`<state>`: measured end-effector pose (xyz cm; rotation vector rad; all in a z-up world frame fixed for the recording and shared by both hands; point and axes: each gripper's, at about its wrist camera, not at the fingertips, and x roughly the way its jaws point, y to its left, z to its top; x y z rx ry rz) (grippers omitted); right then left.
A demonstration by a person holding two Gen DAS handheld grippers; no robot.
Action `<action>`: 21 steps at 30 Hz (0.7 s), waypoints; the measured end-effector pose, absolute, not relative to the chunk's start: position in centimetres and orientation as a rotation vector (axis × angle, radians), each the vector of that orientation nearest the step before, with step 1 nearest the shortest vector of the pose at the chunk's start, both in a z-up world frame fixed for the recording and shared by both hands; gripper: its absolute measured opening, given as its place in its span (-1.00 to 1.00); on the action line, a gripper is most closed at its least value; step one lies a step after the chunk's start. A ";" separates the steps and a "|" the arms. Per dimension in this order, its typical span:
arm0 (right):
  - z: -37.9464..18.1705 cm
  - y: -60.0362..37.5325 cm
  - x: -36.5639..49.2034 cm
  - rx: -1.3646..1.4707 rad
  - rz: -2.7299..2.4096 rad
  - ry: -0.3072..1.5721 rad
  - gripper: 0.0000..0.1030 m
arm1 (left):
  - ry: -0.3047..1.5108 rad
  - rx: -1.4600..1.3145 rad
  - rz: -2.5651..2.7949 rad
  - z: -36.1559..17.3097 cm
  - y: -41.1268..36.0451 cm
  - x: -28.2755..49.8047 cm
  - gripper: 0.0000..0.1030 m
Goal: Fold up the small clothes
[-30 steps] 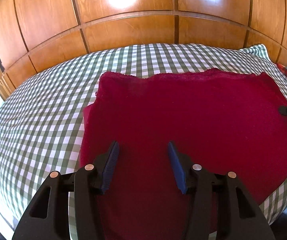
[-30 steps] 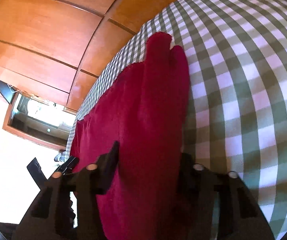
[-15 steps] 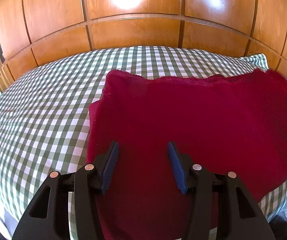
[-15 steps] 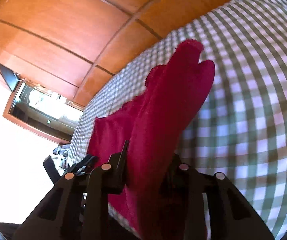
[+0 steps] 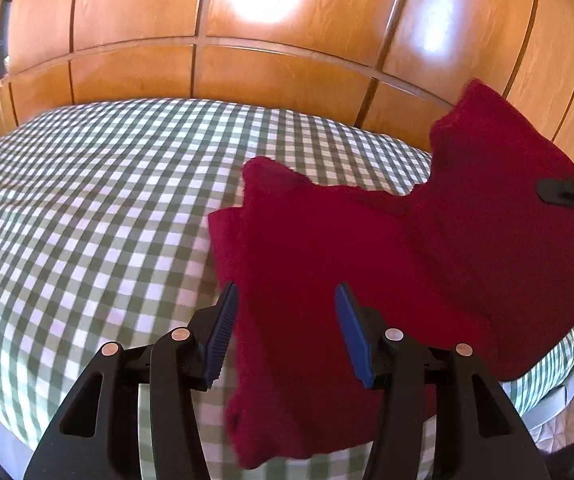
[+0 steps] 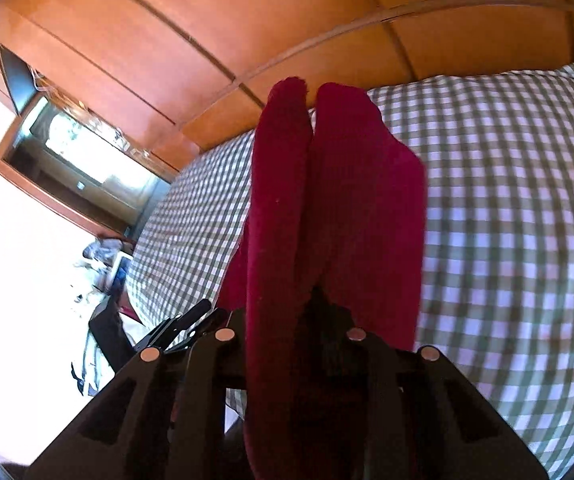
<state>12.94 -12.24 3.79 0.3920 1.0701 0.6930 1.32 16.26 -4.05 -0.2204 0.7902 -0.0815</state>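
Moved: right side of the red cloth has lifted off the bed
Right gripper: jaws just closing, pinching that edge
Left gripper: jaws half open, empty, over the cloth
Handling: soft, light, floppy; grip corners

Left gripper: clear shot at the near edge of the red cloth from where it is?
Probably yes. The left gripper is open over the red cloth, nothing between them; the right gripper holds only the far side.

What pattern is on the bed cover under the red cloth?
Green-and-white checks on the bed cover, clearest in the left wrist view.
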 end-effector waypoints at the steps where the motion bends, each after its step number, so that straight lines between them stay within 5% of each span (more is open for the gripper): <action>1: 3.7 -11.3 13.1 0.382 0.689 1.082 -0.64 | 0.798 -0.232 -0.089 -4.3 16.6 1.2 -0.03; 18: -2.1 4.5 12.6 0.150 0.824 1.239 -0.62 | 0.876 -0.357 -0.139 -7.8 17.6 1.0 -0.03; 21: -1.7 4.2 12.3 0.238 0.931 1.217 -0.17 | 0.868 -0.374 -0.126 -7.5 17.8 0.6 -0.03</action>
